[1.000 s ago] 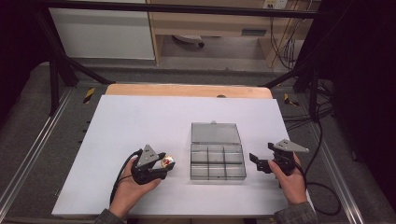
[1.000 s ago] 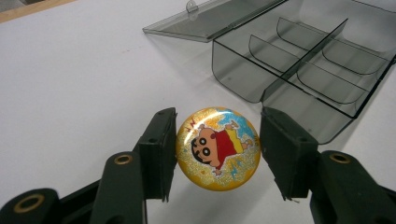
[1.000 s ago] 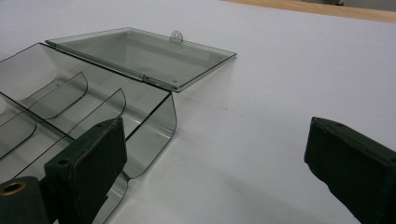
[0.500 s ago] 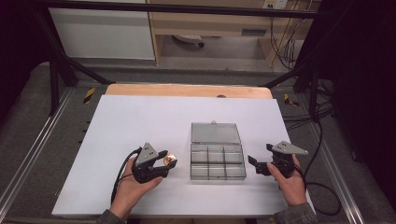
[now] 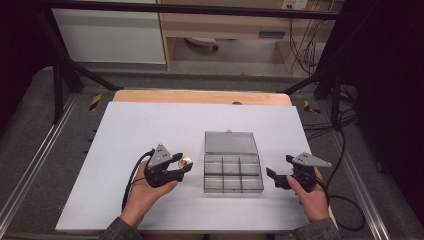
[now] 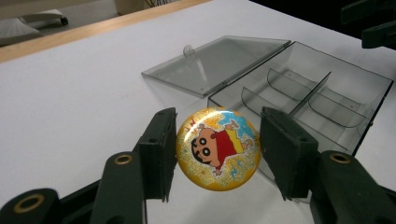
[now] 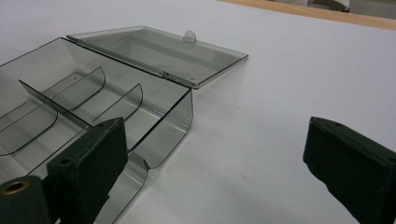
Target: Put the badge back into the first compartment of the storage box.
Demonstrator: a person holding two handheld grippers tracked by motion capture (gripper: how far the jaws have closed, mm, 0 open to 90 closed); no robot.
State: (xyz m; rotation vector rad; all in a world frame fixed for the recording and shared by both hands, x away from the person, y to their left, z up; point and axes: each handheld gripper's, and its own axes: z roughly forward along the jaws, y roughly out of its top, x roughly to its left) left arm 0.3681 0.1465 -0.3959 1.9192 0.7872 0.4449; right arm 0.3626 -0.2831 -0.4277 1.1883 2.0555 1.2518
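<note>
A round glittery yellow badge [image 6: 218, 148] with a cartoon figure hangs just above the white table, and my left gripper [image 6: 218, 151] is shut on its two edges. From above, the badge [image 5: 186, 162] and left gripper [image 5: 185, 168] sit just left of a clear plastic compartment box [image 5: 233, 190], whose lid [image 5: 231, 142] lies open flat behind it. The box [image 6: 327, 93] has several empty compartments. My right gripper [image 5: 273, 178] hovers open just right of the box [image 7: 93, 93]; nothing lies between its jaws in the right gripper view [image 7: 215, 154].
The white table top [image 5: 140, 130] has a wooden strip [image 5: 200, 96] along its far edge. Black frame bars and cables stand beyond the table at both sides. Open surface stretches left of and behind the box.
My left gripper has risen a little with the badge and drifted slightly toward the box. The right gripper has stayed where it was.
</note>
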